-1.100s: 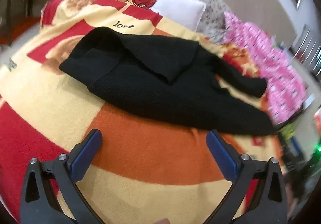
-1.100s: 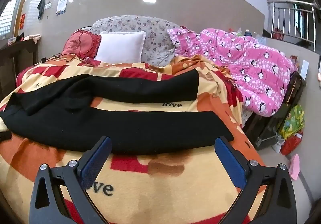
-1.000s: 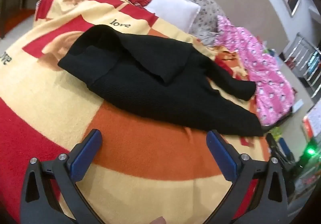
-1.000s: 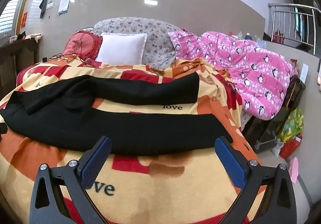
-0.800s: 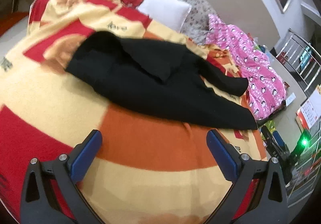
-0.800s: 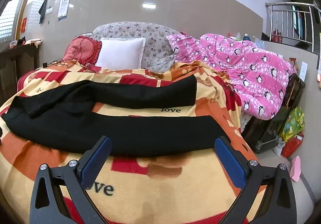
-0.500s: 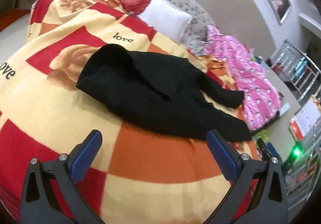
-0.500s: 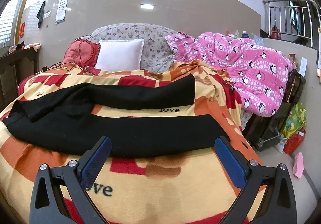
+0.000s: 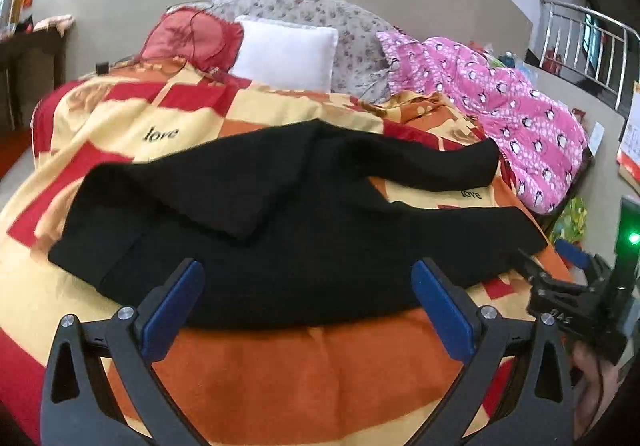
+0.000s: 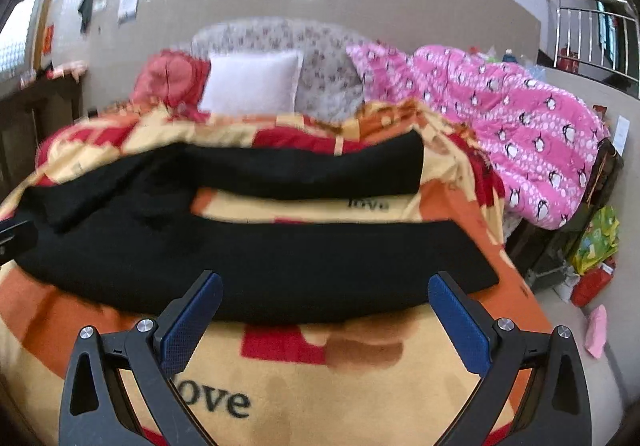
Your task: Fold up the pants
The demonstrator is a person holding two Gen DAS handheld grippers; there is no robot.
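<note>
Black pants [image 9: 304, 222] lie spread on a bed, waist at the left with a flap folded over, two legs running right. They also show in the right wrist view [image 10: 280, 258], the near leg in front and the far leg behind. My left gripper [image 9: 308, 302] is open and empty, above the near edge of the pants near the waist. My right gripper [image 10: 324, 310] is open and empty, over the near leg's front edge. The right gripper also shows in the left wrist view [image 9: 560, 278] by the near leg's cuff.
The bed has a red, orange and cream blanket [image 9: 320, 374]. A white pillow [image 9: 284, 54] and a red cushion [image 9: 192, 38] lie at the head. A pink penguin quilt [image 10: 532, 126] is heaped at the right. Bags [image 10: 592, 242] stand on the floor beside the bed.
My left gripper has swung round and moved closer, so the pants now reach its fingertips and the right gripper has come into its view. My right gripper has moved forward towards the near leg.
</note>
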